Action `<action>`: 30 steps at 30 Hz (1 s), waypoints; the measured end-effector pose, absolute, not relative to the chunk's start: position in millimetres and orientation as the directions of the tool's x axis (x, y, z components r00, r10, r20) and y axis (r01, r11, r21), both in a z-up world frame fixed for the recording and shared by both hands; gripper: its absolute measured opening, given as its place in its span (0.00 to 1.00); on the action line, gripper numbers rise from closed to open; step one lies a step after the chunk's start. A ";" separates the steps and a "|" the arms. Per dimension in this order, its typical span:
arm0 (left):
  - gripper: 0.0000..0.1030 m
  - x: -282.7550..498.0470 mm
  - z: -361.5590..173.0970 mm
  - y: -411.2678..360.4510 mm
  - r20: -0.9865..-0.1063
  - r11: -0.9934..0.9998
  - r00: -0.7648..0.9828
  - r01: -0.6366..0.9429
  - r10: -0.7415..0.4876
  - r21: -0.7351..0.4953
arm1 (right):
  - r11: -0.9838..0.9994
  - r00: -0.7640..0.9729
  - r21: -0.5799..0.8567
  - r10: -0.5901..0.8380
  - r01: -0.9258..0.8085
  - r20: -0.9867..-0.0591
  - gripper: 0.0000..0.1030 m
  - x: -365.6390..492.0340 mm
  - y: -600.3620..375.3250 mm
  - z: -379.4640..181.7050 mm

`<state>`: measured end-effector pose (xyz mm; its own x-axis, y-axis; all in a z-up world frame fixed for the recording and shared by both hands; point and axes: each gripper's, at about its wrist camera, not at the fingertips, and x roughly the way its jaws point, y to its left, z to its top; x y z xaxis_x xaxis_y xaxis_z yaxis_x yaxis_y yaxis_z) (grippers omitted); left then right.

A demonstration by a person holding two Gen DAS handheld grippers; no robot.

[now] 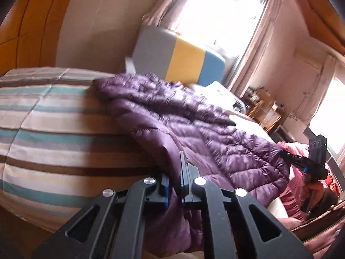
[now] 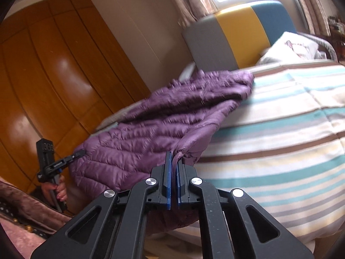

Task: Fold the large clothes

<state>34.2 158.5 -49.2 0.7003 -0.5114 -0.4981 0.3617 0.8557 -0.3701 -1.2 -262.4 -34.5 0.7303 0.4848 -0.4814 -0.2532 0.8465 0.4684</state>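
A purple quilted down jacket (image 1: 183, 116) lies stretched across the striped bed cover (image 1: 47, 116); it also shows in the right wrist view (image 2: 155, 118). My left gripper (image 1: 175, 164) is shut on the jacket's near edge at one corner. My right gripper (image 2: 174, 157) is shut on the jacket's other near corner. Each gripper shows in the other's view, the right one (image 1: 286, 154) and the left one (image 2: 80, 151), both at the jacket's hem. The jacket's far end rests on the bed near the headboard.
A grey, yellow and blue headboard (image 1: 183, 62) stands at the bed's far end, with a white pillow (image 2: 289, 47) beside it. Wooden wardrobe doors (image 2: 54, 75) line one side. A bright window (image 1: 220, 10) and a cluttered shelf (image 1: 263, 105) are behind.
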 end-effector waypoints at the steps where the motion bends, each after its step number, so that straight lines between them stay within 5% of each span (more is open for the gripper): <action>1: 0.05 31.1 -42.2 158.6 -0.475 0.847 0.707 0.377 -0.524 -0.374 | 0.841 0.734 0.474 0.491 -0.260 -0.469 0.04 -2.4 -264.5 -31.6; 16: 0.05 1.5 33.0 201.2 -0.143 0.718 0.772 0.483 -0.619 -0.501 | 0.668 0.774 0.595 0.622 -0.446 -0.119 0.04 -27.0 -288.7 40.1; 30: 0.06 110.6 -6.5 198.2 -0.397 0.803 0.777 0.221 -0.488 -0.554 | 0.771 0.826 0.595 0.477 -0.229 -0.299 0.04 88.5 -282.4 14.2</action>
<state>110.6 198.2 -6.5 0.7769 -0.4882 -0.3975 0.2210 0.8027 -0.5540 88.5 -282.4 14.2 0.8264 0.4769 -0.2993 -0.2294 0.7706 0.5946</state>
